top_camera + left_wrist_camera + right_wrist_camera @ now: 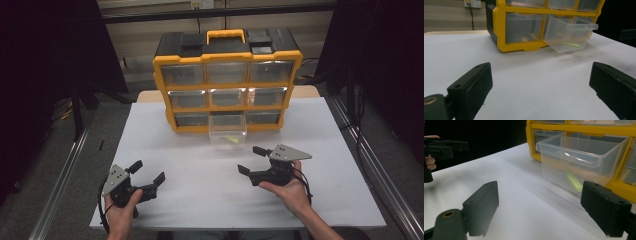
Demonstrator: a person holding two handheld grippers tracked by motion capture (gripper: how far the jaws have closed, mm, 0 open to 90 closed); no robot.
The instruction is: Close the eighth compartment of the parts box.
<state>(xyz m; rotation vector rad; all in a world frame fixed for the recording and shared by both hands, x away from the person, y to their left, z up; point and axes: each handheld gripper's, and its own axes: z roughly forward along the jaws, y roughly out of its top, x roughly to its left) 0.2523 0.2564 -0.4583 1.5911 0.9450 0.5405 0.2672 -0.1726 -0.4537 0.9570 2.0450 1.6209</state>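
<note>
Both tongs, left [148, 170] and right [251, 160], gape wide, empty, over surface [200, 175]; drawer [228, 130] pulled out, green piece [574, 181] reachable.

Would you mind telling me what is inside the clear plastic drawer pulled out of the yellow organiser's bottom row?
Inside the clear plastic drawer lies one flat, pale green strip on its floor. The yellow organiser hides the drawer's rear part, so anything back there cannot be seen.

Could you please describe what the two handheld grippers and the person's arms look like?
Both the left gripper and the right gripper are black, with two blocky jaws, a grey three-cornered plate on top and a black trailing cable. The forearms are bare, with no sleeves showing.
</note>
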